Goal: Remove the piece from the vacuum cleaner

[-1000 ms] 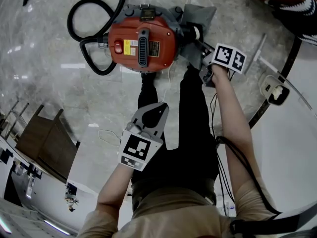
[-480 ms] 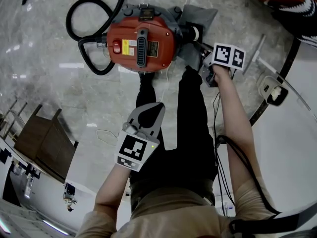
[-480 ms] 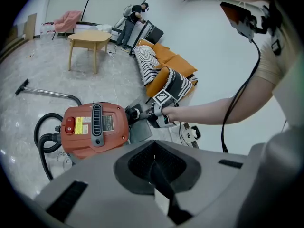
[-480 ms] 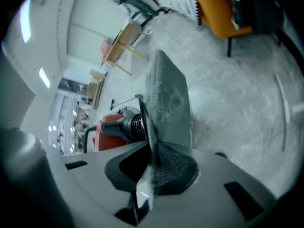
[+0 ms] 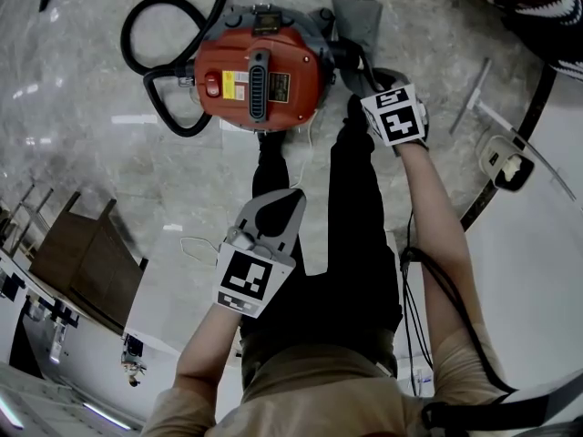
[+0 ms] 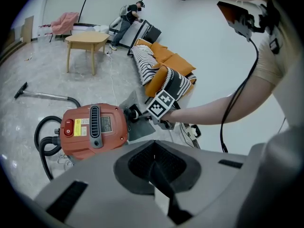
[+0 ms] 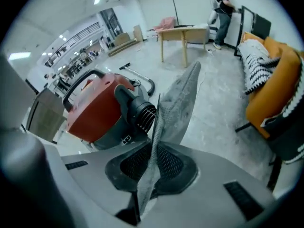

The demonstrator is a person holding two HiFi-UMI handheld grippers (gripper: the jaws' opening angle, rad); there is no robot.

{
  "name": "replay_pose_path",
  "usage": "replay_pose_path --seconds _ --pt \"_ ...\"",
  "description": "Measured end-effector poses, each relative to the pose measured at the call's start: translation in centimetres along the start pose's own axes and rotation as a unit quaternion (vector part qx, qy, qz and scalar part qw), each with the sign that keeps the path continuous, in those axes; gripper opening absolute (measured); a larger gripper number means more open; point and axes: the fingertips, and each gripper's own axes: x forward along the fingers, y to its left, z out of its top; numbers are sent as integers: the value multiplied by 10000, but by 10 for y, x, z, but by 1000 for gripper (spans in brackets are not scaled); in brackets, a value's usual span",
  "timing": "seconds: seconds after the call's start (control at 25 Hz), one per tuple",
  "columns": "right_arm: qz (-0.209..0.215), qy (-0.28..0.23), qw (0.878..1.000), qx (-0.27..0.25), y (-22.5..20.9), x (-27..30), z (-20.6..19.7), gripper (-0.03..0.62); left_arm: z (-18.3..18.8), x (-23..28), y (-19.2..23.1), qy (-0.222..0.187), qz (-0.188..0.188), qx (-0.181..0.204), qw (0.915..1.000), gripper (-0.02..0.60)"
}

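Right arm is stretched forward and down to the side of the vacuum cleaner (image 5: 260, 80). The right gripper (image 7: 155, 145) is pointed steeply at the floor, with its marker cube (image 5: 395, 116) turned up to the head view.

The jaws have just been closing and are clamped on the piece (image 7: 183, 99), a flat grey fabric-like sheet. It is seen edge-on between the pads and sits right beside the vacuum's ribbed black port (image 7: 142, 112).

Left arm is bent and held back over the person's legs. The left gripper (image 6: 154, 146) is angled down toward the vacuum, jaws closed together with nothing between them.

A black hose (image 5: 150, 44) is looped at the drum's far side.

A yellow label (image 5: 240, 85) is seen on the red lid; its print cannot be read.
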Motion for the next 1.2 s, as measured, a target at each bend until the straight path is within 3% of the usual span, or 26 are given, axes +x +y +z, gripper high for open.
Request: replay_pose_path --seconds 0.08,0.16,0.2,0.24,0.32,0.36,0.48,0.64,0.72,0.76,0.8,0.84,0.88,0.96,1.0,1.04,1.08,1.2 --pt "-230 -75 9992 -334 1 -1 0 35 3 0 -1 3 29 112 9999 -8" --pt "-273 -206 9993 -176 0 0 0 35 3 2 -3 20 20 164 9999 -8" --pt "-107 -322 9987 370 -1 1 0 35 2 3 -4 24 10 165 9999 -8" --pt "188 -464 9911 1236 -3 1 0 31 0 3 -4 27 4 161 9999 -8" --pt "807 -685 9480 3002 -4 0 2 34 -2 3 -4 46 14 155 9999 -8" --pt "984 -735 9282 3511 -4 0 3 34 -4 3 -3 56 24 154 9999 -8" --pt "1280 -789 8891 4323 -2 0 4 34 -5 2 -2 57 40 144 9999 -8" --pt "1767 -897 8037 5611 -2 0 3 46 -4 1 0 16 60 116 9999 -8" --pt "1902 -932 7768 5930 -3 1 3 51 -5 1 1 11 60 104 9999 -8" --pt "1919 -936 7768 5925 -3 1 3 52 -6 0 1 13 61 103 9999 -8" --pt "1889 -916 7895 5767 -3 1 3 52 -6 0 1 13 62 99 9999 -8" --pt "1797 -856 8163 5422 -3 0 3 51 -6 -1 2 5 64 90 9999 -8" --pt "1635 -747 8544 4875 -3 -1 3 51 -6 -3 2 -7 69 75 9999 -8" --pt "1141 -402 9352 3327 -3 -2 3 44 -7 -5 5 -14 95 39 9999 -8" --pt "878 -221 9635 2518 -2 -2 2 35 -9 -5 7 -1 116 29 9999 -8" --pt "663 -83 9806 1845 -2 -1 2 31 -11 -5 9 17 135 30 9999 -8" --pt "529 -12 9888 1395 -1 0 2 31 -12 -5 11 33 148 35 9999 -8" --pt "308 1 9969 724 -2 0 -2 31 -11 -5 11 28 142 46 9999 -8"
